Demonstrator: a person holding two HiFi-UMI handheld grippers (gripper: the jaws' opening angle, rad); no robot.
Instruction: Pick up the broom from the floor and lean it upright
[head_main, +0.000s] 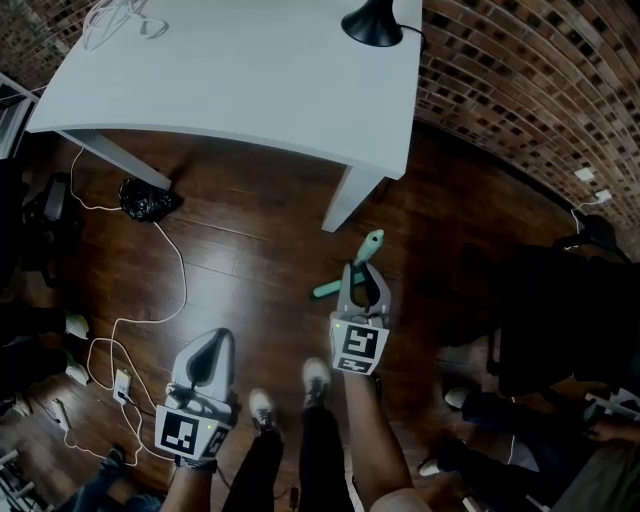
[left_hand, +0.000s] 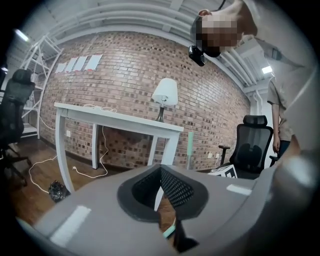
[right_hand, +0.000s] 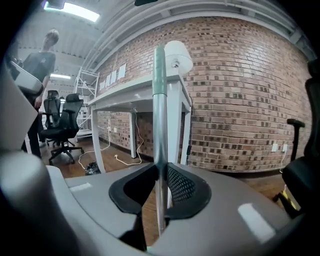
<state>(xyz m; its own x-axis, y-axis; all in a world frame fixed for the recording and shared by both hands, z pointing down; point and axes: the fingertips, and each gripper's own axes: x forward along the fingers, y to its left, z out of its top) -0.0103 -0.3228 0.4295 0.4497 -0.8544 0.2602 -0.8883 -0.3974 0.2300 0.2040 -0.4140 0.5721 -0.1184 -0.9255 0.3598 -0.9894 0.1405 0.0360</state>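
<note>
Just off the front leg (head_main: 350, 195) of the white table (head_main: 250, 90), the broom (right_hand: 159, 130) stands near upright, its top end rising past the tabletop edge in the right gripper view. Can't tell whether its foot is on the floor (head_main: 250, 270). The right gripper (head_main: 364, 288) has it: jaws closed partway, pads pinching the thin silver shaft from both sides, below the teal sleeve (right_hand: 160, 70). The left gripper (head_main: 218, 342), further out from the table, has its jaw tips together w/ nothing in them. Handling, as a guess: the shaft looks like a light metal tube, stiff, so no sag, but smooth & round, so it could slip down or spin in a two-pad pinch. The brush end isn't clearly visible; it's prob. the heavier end, so the broom may want to pivot abt the grip. Best hold seems mid-to-upper shaft, pads square across it, or on the teal sleeve if that's grippier. For leaning, the table edge or the brick wall (head_main: 520, 90) behind the table look usable, though the smooth wood floor may let the foot slide.
</note>
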